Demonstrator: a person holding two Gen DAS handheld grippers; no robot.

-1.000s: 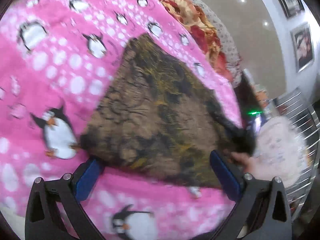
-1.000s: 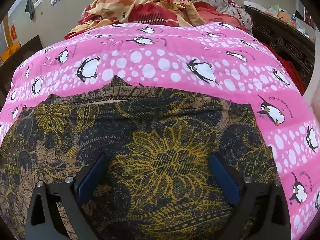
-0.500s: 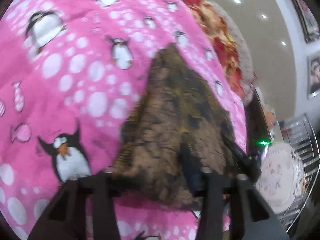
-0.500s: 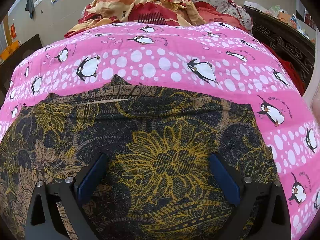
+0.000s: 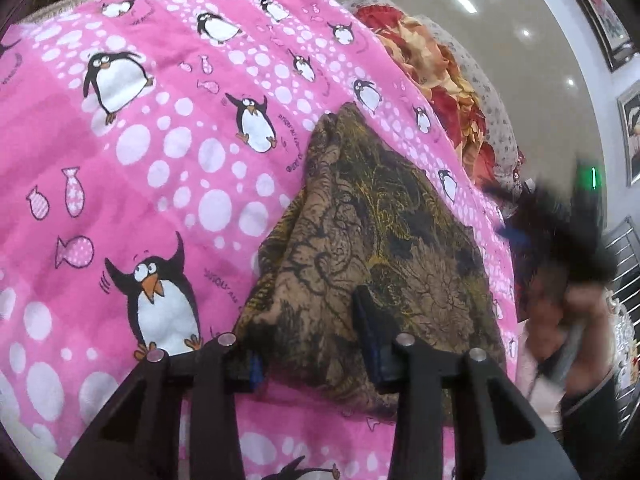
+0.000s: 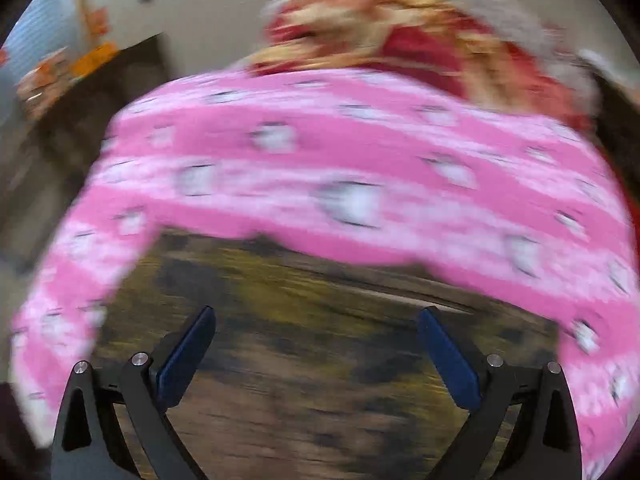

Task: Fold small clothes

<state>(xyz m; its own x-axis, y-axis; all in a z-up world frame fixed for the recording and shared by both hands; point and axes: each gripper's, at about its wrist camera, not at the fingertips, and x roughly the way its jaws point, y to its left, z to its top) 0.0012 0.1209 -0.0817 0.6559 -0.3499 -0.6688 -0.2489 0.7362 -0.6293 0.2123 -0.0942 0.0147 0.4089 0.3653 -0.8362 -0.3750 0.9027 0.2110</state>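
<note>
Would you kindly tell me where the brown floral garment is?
The brown floral garment lies centre-right on the pink penguin blanket in the left wrist view, its near edge between the left hand-held gripper's fingers.

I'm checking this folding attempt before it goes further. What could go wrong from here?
1. The left gripper pinches a thick bunch of the brown floral garment, not a clean edge, so lifting may drag extra layers and skew the fold.
2. The right gripper is open above the cloth, its view blurred; the far side looks unanchored and may slide.
3. The pink penguin blanket lies directly under the bunch and could get pinched too.
</note>
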